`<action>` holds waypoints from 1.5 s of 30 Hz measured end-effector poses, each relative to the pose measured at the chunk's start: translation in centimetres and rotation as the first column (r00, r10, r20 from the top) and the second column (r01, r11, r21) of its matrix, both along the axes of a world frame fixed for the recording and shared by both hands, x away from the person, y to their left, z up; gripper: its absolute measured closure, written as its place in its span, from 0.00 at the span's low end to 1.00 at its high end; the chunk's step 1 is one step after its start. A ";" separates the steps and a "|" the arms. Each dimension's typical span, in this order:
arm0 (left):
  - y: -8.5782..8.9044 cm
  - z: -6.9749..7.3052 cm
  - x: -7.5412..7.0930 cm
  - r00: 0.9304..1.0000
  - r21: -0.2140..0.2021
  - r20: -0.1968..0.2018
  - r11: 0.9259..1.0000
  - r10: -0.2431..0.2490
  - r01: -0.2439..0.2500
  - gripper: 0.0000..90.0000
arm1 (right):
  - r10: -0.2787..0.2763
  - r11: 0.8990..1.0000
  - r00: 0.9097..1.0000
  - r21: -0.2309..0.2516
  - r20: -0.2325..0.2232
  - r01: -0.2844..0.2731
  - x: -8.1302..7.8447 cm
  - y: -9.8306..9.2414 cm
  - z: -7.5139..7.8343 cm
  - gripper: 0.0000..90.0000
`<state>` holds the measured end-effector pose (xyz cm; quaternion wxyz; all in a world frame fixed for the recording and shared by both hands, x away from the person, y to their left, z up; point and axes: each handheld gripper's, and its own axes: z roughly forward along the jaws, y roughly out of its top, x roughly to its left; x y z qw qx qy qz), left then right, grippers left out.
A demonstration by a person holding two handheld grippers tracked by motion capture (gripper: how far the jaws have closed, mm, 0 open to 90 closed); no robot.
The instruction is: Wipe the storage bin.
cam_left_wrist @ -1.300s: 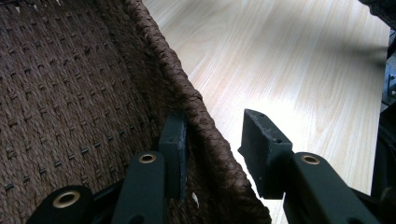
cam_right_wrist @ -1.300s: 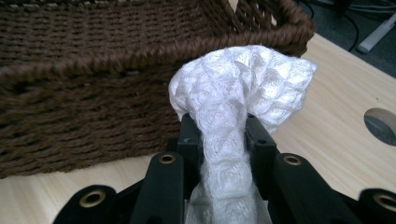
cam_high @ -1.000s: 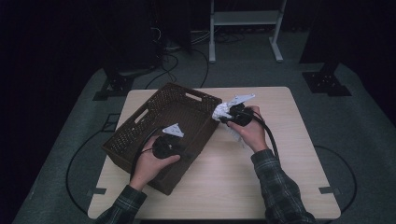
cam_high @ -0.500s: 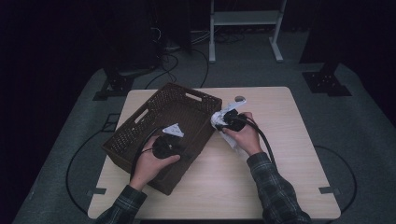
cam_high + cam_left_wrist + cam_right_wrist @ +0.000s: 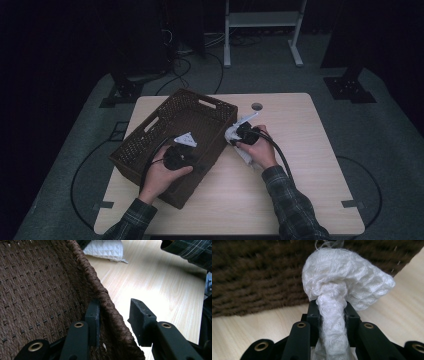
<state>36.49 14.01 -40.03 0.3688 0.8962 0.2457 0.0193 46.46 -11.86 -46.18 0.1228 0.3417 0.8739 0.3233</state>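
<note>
Beside the dark brown woven basket (image 5: 200, 112), right gripper (image 5: 331, 307) jaws clamped on bunched white waffle-weave cloth (image 5: 342, 282); left gripper (image 5: 113, 325) jaws apart, straddling the near wall; next likely lifting cloth over the rim.

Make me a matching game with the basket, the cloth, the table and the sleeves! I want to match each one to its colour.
Things:
1. basket
2. cloth
3. table
4. sleeves

Colours:
A. white
B. checked grey
C. dark brown
D. pale wood

Right pairs: 1-C, 2-A, 3-D, 4-B
</note>
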 end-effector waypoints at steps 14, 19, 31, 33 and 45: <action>0.0 0.0 0.0 1.000 -0.001 0.000 1.000 0.001 -0.001 0.68 | -0.001 1.000 1.000 0.002 -0.013 0.001 -0.2 0.1 -0.9 0.80; 0.0 0.0 0.0 1.000 -0.001 -0.001 1.000 0.001 -0.001 0.68 | 0.008 1.000 1.000 0.015 0.014 -0.008 -0.7 -0.3 0.1 0.80; 0.0 0.0 0.0 1.000 -0.002 -0.001 1.000 0.002 -0.002 0.68 | 0.041 0.995 0.994 0.089 0.098 -0.050 -1.9 -0.9 3.6 0.80; 0.0 0.0 0.0 1.000 -0.001 -0.001 1.000 0.002 -0.002 0.68 | 0.042 0.993 0.993 0.102 0.108 -0.053 -2.1 -1.0 4.0 0.80; 0.0 0.0 0.0 1.000 0.001 -0.003 1.000 0.002 -0.002 0.68 | 0.076 0.989 0.985 0.114 0.152 -0.094 -3.5 -0.7 5.4 0.80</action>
